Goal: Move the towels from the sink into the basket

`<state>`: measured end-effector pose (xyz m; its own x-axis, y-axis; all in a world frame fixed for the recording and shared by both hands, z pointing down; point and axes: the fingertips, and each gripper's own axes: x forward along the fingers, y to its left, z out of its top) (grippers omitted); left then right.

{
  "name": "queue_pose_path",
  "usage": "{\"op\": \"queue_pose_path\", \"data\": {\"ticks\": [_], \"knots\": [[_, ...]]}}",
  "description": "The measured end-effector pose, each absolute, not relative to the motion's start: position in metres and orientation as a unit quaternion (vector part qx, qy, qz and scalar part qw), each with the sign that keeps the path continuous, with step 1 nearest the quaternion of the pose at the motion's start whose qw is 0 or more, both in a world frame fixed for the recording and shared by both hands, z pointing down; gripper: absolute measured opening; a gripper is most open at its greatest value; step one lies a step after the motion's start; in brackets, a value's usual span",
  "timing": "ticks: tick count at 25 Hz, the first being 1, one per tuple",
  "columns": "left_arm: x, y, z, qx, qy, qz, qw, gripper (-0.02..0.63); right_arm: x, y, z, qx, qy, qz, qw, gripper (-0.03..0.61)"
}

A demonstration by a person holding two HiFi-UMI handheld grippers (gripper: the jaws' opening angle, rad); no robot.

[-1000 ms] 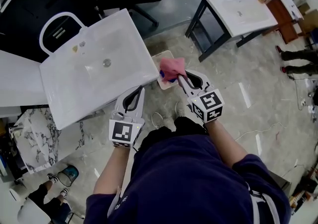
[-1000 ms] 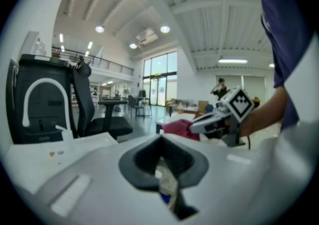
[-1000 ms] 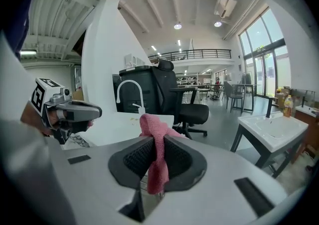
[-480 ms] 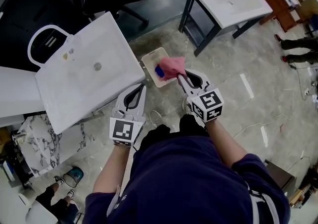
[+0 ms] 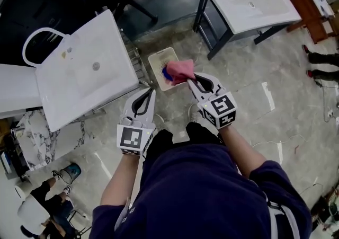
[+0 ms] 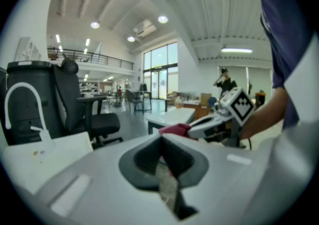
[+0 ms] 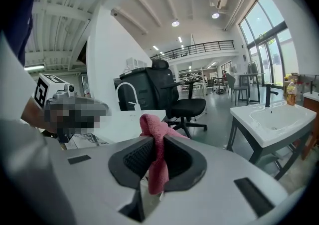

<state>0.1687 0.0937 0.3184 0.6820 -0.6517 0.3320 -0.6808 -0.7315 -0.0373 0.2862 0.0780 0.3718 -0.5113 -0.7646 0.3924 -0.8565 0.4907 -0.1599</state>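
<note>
Now the right tongs (image 5: 187, 77), clamped on the pink towel (image 5: 179, 69), had carried it clear of the sink (image 5: 85, 73) to the basket (image 5: 159, 60). The left tongs (image 5: 150, 91) came along closed and empty. By my reckoning only the drop was left for this towel.

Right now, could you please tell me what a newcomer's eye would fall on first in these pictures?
The pink towel stands out first, pinched in the right hand-held gripper and, in the head view, overlapping the white basket on the floor, where something blue already lies. Next comes the big white sink at the left, with the left hand-held gripper shut and empty beside it.
</note>
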Motion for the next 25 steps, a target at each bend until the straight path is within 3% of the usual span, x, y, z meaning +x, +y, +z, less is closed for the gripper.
{"op": "queue_pose_path", "data": {"ticks": [9, 25], "knots": [[0.23, 0.1, 0.32, 0.907, -0.385, 0.167, 0.044, 0.003, 0.335, 0.072, 0.377, 0.44, -0.872, 0.168, 0.135, 0.051], [0.214, 0.067, 0.353, 0.9, -0.397, 0.162, 0.084, 0.003, 0.325, 0.037, 0.408, 0.434, -0.866, 0.188, 0.164, 0.051]]}}
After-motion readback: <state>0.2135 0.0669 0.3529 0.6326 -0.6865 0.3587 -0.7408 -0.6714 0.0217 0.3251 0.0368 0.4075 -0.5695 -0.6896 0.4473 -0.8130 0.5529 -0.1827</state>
